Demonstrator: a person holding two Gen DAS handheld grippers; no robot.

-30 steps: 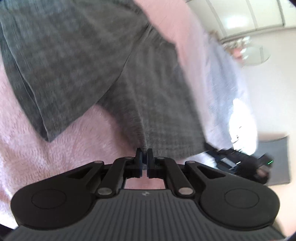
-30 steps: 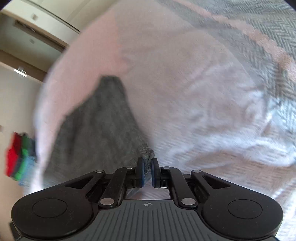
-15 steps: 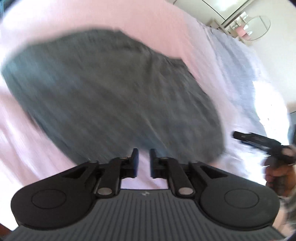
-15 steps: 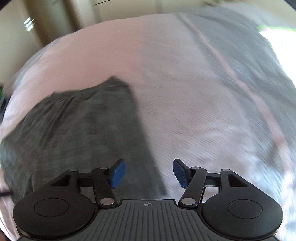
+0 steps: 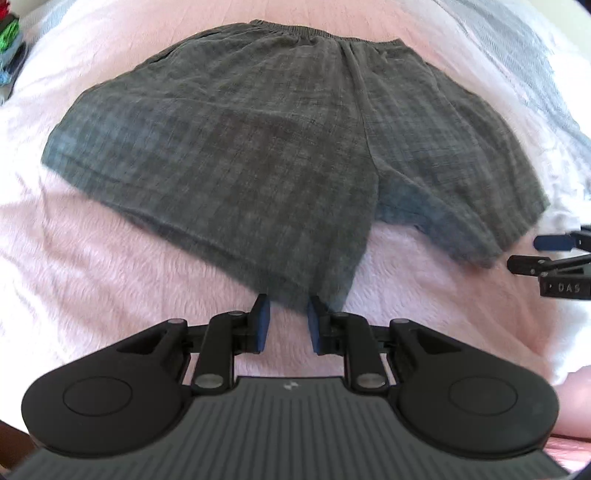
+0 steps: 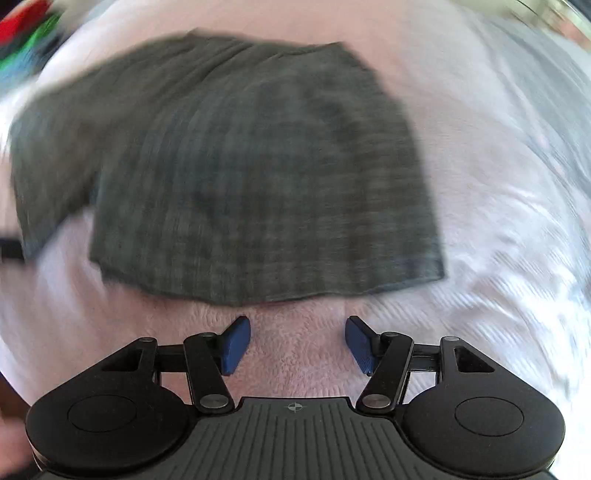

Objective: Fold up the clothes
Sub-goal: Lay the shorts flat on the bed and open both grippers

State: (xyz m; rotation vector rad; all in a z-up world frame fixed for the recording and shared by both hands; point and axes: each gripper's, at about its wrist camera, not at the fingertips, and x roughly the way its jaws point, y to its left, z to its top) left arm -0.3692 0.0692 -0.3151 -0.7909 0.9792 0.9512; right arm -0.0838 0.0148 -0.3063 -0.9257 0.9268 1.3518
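Observation:
Dark grey checked shorts lie spread flat on a pink fleece blanket, waistband at the far side, legs toward me. My left gripper is open and empty, its blue pads just short of the near hem of the left leg. In the right wrist view the shorts are blurred. My right gripper is open wide and empty, a little short of the right leg's hem. The right gripper also shows at the right edge of the left wrist view.
A grey and white patterned bedcover lies to the right of the blanket. Folded red, green and blue clothes sit at the far left corner.
Both grippers have let go of the shorts and opened. The shorts now lie flat on the blanket, and both grippers have drawn back to just short of the hems.

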